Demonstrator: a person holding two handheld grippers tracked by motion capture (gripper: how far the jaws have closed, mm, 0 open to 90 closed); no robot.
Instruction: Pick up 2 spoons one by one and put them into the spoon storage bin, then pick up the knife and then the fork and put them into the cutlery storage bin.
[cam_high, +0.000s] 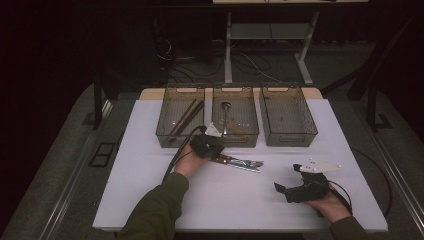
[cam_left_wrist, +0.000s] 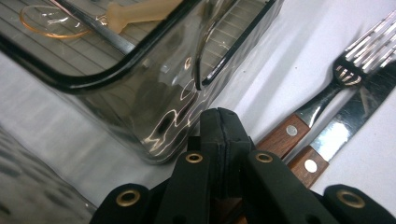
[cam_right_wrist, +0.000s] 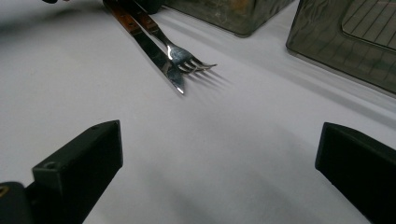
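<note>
— Steel and wood, item one: fork (cam_right_wrist: 187, 58). Item two: knife (cam_right_wrist: 161, 63). Both lie flat on the table (cam_high: 150, 190), side by side and touching, just in front of the middle bin (cam_high: 235, 137), tips pointing away from it toward the right.

— Handling?

— I'd judge both stiff, light to middling in weight, not fragile. The polished metal looks slippery, and the knife's edge and the fork's tines are best avoided. The riveted wooden handles are the place to take hold: flat-sided and less slick. They lie tight together, so lifting one alone calls for a careful nip.

— Grippers?

— Left gripper (cam_left_wrist: 222, 116): down at the handle ends, close against the middle bin's front wall, jaws pressed together. Brown wood shows just beneath them; whether a handle is actually pinched I cannot tell. Right gripper (cam_right_wrist: 219, 140): well apart from the middle bin, near the table's front right, jaws spread wide, nothing between them.

— Markings?

— None legible. No brand, stamp or label on blade, tines, handles or the middle bin; just round metal rivets in the wood.
</note>
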